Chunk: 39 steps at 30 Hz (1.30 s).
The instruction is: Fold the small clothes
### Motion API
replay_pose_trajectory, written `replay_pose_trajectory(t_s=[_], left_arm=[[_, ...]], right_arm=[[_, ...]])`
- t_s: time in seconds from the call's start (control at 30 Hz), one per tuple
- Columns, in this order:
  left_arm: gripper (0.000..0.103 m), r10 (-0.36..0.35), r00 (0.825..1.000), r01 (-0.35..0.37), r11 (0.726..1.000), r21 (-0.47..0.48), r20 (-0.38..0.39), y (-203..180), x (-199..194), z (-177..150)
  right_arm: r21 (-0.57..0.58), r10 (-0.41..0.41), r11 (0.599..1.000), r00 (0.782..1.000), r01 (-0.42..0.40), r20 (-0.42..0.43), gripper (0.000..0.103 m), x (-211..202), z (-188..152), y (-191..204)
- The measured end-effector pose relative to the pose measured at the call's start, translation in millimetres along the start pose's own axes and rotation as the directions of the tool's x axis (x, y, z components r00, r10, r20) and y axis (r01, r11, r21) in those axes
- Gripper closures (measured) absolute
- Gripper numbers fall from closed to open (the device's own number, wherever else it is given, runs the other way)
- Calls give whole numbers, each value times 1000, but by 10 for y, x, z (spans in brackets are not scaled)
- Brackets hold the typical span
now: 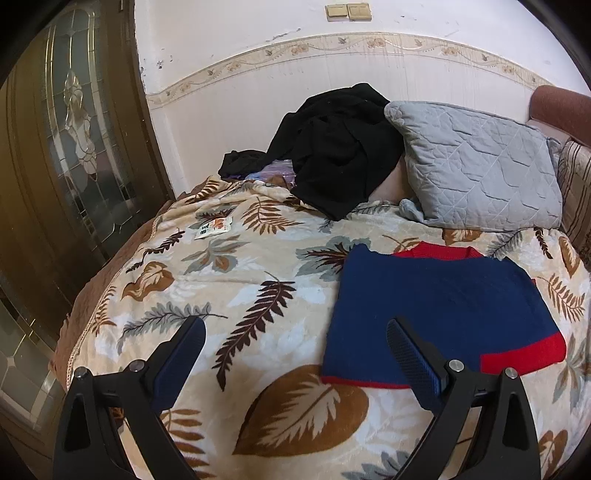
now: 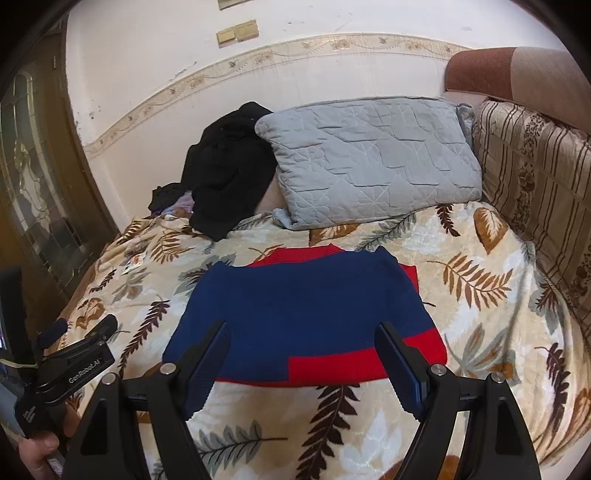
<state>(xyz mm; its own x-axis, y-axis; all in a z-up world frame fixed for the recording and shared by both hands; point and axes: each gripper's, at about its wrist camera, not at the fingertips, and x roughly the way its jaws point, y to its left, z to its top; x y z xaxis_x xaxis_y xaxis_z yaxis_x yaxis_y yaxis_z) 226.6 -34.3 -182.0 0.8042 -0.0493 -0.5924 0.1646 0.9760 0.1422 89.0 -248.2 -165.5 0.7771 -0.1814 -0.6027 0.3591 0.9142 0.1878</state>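
The right gripper (image 2: 301, 345) is standing with jaws spread wide, grasping nothing, hanging over the near hem of the blue and red sweater (image 2: 306, 317). The left gripper (image 1: 295, 341) is likewise released and empty, its right finger (image 1: 410, 354) hovering above the sweater's left edge. The one sweater is lying flat, partly folded, on the leaf-patterned blanket (image 1: 229, 280) covering the bed. Beyond it, one grey quilted pillow (image 2: 369, 158) and one heap of black clothing (image 2: 229, 166) are leaning against the white wall (image 1: 258, 51). One striped cushion (image 2: 535, 177) is lining the right side. Two switch plates (image 1: 348, 11) are sitting on the wall. A glazed wooden door (image 1: 70, 147) is standing at left.
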Motion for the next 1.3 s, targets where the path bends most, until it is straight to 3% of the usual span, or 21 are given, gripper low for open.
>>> replay_pose_trajectory(t_s=[0.13,0.27,0.43,0.53,0.6,0.67,0.73,0.8,0.9,1.0,1.07,1.13,1.23,1.3], left_arm=[[5,-20,999,20,1000,-10,-25,23,117,-112],[5,-145,985,138,988,-70,-98,87,475,-269],[5,-306,921,243,935,-260,-242,227,1071,-489],[5,-378,893,277,890,-361,-246,223,1274,-529],[5,-449,859,328,851,-410,-246,133,1359,-552],[11,-501,828,367,824,-432,-252,16,1408,-593],[36,-520,811,370,811,-453,-267,-56,1473,-621],[43,-508,818,351,812,-466,-269,-125,1533,-628],[44,-497,833,331,799,-503,-242,-165,1576,-607],[41,-493,840,320,789,-525,-228,-178,1622,-588],[43,-486,848,315,784,-535,-213,-187,1631,-561],[78,-477,856,302,775,-555,-200,-191,1681,-526],[83,-498,850,318,748,-583,-174,-174,1703,-483],[85,-466,871,332,792,-512,-157,-256,1571,-341]], right_arm=[[-8,12,1000,1000,-12,-5,20,-35,-57,-4],[10,52,999,998,-51,-29,20,186,-142,-127],[63,107,993,988,-101,-110,20,770,-225,-453],[146,170,978,976,-149,-139,20,1110,-233,-684],[194,247,956,958,-218,-142,24,1311,-238,-796],[234,297,939,939,-254,-173,54,1478,-263,-845],[287,374,907,901,-307,-220,69,1677,-304,-873],[316,404,891,885,-325,-230,69,1789,-341,-883],[360,443,868,860,-341,-255,69,1979,-394,-896],[441,481,832,835,-337,-269,74,2167,-455,-999],[509,513,794,816,-332,-268,83,2246,-491,-1079],[569,553,749,793,-338,-257,83,2286,-530,-1168],[652,616,672,753,-351,-231,83,2343,-581,-1284],[664,631,659,740,-354,-232,83,2336,-590,-1305]])
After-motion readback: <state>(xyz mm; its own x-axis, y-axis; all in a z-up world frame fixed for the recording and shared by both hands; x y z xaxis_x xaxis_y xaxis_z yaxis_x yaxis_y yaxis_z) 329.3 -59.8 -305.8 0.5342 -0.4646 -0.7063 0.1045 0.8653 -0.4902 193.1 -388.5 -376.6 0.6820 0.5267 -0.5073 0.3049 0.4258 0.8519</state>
